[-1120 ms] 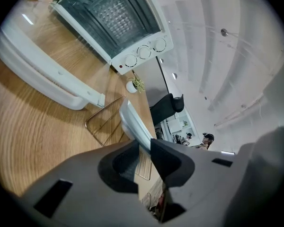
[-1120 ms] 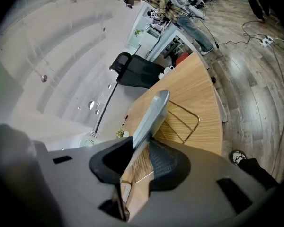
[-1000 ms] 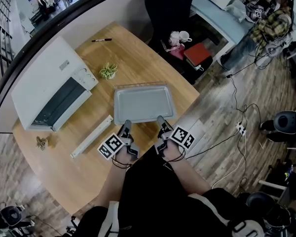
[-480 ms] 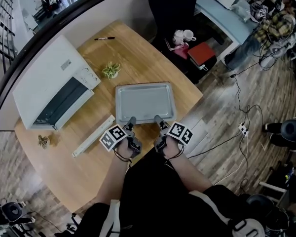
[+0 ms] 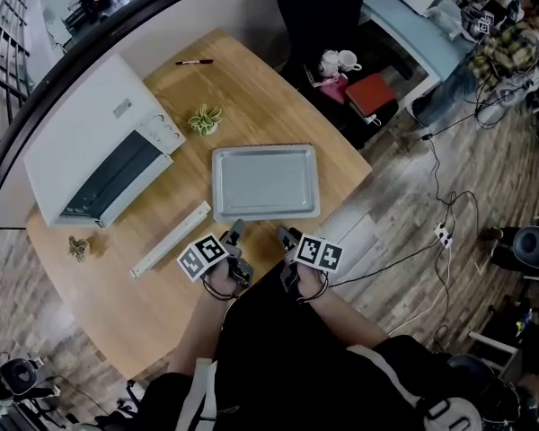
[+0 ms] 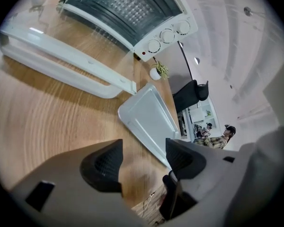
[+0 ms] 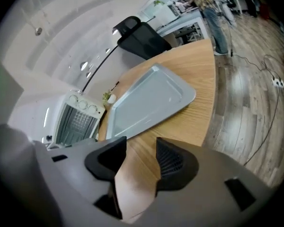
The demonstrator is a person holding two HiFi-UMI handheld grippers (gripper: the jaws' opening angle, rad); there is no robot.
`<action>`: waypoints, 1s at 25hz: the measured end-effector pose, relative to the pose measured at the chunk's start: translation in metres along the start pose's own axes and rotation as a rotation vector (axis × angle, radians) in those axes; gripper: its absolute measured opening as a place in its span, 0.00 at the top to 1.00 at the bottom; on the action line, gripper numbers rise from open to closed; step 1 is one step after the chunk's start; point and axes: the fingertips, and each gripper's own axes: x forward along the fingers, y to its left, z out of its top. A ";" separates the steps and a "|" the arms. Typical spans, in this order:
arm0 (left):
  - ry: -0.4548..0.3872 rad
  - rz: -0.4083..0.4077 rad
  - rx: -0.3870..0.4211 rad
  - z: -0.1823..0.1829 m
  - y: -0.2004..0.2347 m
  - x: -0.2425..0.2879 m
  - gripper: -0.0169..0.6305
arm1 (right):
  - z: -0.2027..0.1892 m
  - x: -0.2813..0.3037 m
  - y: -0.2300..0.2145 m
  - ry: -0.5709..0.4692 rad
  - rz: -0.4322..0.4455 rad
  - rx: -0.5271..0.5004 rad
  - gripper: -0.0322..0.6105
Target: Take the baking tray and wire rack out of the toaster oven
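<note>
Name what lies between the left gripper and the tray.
Only bare table, per the head view. The left gripper has just been opening its jaws, which are empty.

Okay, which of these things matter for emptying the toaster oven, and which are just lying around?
Job:
toaster oven
baking tray

Lying about:
small potted plant
black marker
white bar
mugs
red book

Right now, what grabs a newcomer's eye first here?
The grey baking tray lies flat mid-table, out of the white toaster oven at the table's left. The left gripper and right gripper hang just short of the tray's near edge, with nothing between their jaws. The left's jaws have just been opening, the right's closing slightly.
</note>
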 end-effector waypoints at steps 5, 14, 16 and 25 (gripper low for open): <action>-0.020 0.013 0.110 -0.008 0.026 -0.038 0.57 | -0.027 0.010 0.049 0.083 0.062 -0.382 0.80; -0.317 0.244 0.272 0.031 0.100 -0.142 0.94 | -0.095 0.045 0.147 0.196 0.246 -0.981 0.95; -0.361 0.277 0.294 0.038 0.111 -0.163 0.94 | -0.112 0.049 0.168 0.203 0.293 -1.069 0.95; -0.773 0.350 0.535 0.099 0.060 -0.290 0.94 | -0.113 0.012 0.316 -0.065 0.568 -1.316 0.95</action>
